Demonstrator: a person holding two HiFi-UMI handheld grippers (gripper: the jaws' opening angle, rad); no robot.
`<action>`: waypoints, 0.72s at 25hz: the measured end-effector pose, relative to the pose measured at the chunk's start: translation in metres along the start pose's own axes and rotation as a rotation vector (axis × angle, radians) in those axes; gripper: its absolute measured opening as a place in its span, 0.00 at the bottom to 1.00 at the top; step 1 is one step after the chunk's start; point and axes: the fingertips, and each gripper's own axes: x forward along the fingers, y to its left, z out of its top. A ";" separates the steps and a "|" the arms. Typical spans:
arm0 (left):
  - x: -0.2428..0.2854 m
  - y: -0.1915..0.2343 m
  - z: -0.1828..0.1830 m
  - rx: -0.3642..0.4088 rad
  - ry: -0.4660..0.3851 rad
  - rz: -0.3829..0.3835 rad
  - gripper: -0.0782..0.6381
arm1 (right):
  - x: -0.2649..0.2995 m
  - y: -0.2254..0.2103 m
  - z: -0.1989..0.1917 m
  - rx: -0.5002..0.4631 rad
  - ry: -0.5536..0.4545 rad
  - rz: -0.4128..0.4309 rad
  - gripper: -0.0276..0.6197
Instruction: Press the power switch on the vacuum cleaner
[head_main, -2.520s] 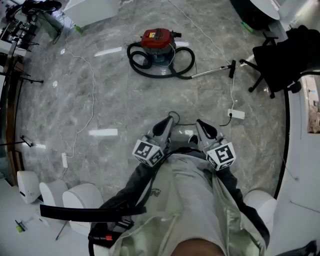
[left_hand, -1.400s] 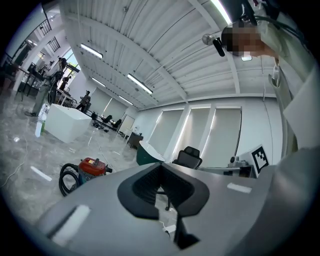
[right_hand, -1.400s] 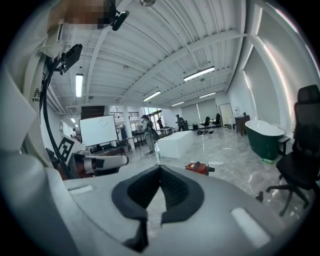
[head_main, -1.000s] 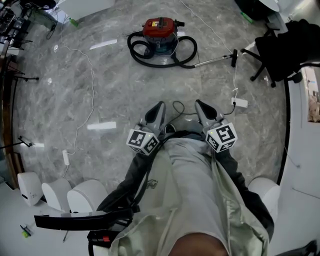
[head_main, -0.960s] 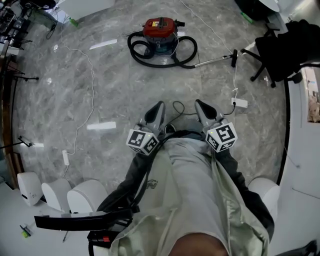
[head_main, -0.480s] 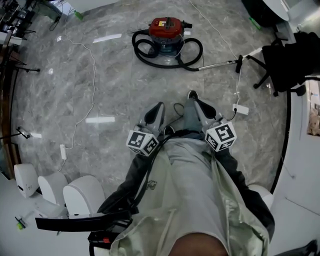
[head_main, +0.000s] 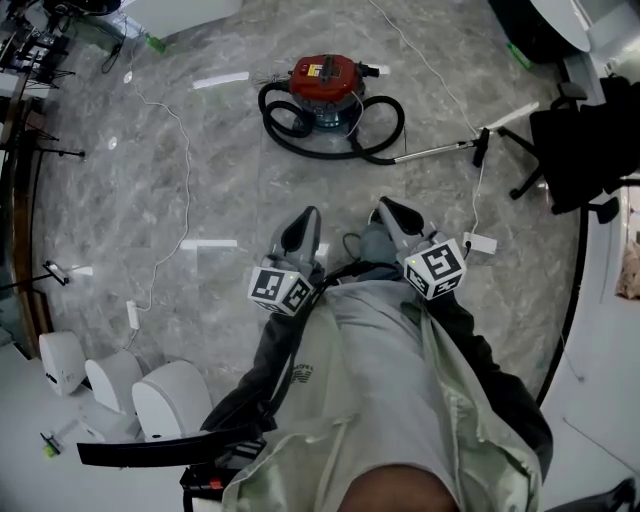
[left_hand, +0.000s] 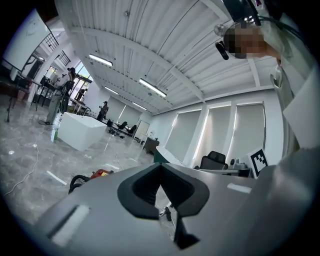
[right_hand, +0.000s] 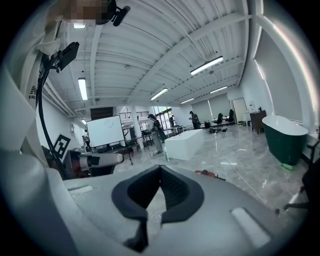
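We see a grey marble floor (head_main: 230, 180) filling most of the head view. The person's torso, in a pale jacket (head_main: 400, 420), occupies the lower centre. A black office chair (head_main: 590, 140) stands at the right edge.

The vacuum cleaner (head_main: 322, 78), a red-topped canister, sits on the floor near the top of the head view, well apart from both grippers. Its black hose (head_main: 290, 125) coils around the canister base, and a metal wand (head_main: 430, 152) extends from the hose to the right, toward the chair. We cannot make out the power switch on the lid; it is too small to tell.

The left gripper (head_main: 306, 213) and the right gripper (head_main: 383, 205) are held side by side in front of the torso, both pointing toward the vacuum cleaner. In the left gripper view, the left gripper (left_hand: 161, 166) has its jaw tips pressed together with nothing between them; the vacuum cleaner (left_hand: 97, 174) shows small, low at the left. In the right gripper view, the right gripper (right_hand: 160, 167) is likewise closed and empty.

A white power strip (head_main: 480, 243) lies on the floor just right of the right gripper.
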 end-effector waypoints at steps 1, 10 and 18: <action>0.012 -0.002 0.003 0.000 -0.003 0.006 0.11 | 0.002 -0.013 0.004 0.000 0.005 0.005 0.04; 0.086 -0.006 0.015 -0.005 -0.009 0.105 0.11 | 0.029 -0.101 0.027 -0.040 0.042 0.070 0.04; 0.117 0.008 0.030 -0.014 -0.029 0.155 0.11 | 0.052 -0.129 0.033 -0.034 0.050 0.104 0.04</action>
